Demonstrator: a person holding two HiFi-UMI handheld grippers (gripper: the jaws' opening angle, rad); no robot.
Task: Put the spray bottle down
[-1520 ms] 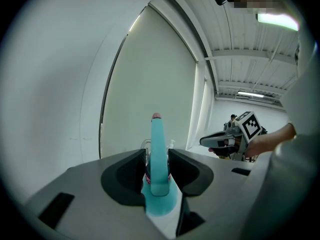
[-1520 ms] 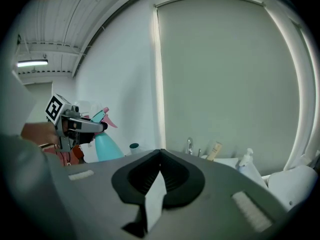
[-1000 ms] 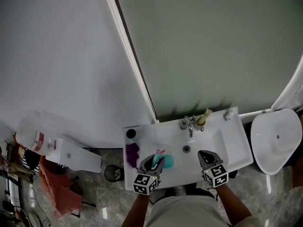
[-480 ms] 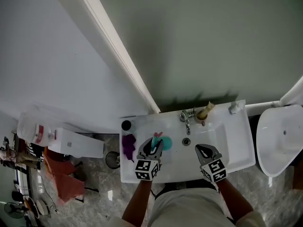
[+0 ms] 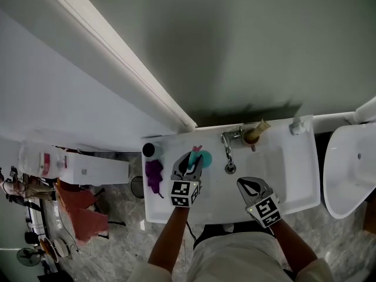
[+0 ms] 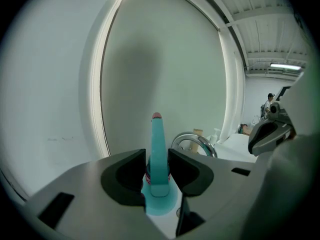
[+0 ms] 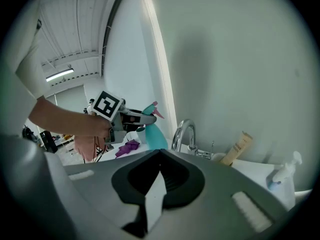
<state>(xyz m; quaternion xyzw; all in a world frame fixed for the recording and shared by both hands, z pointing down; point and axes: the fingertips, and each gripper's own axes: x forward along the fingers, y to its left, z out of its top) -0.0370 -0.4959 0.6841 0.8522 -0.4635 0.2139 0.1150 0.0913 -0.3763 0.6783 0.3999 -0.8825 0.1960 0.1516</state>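
Note:
A teal spray bottle with a pink nozzle tip is at the left side of the white sink, just left of the faucet. My left gripper is shut on the bottle's neck, and the bottle stays upright between the jaws. Whether the bottle's base touches the sink I cannot tell. In the right gripper view the bottle and the left gripper show beside the tap. My right gripper hangs over the sink's front right, jaws together and empty.
A chrome faucet stands at the back, above the drain. A tan tube and a soap pump stand on the back ledge. A purple cloth and a dark round cup lie left. A toilet stands at the right.
My left gripper has carried the bottle toward the back of the sink and lower, closer to the faucet. The right gripper has sunk a little.

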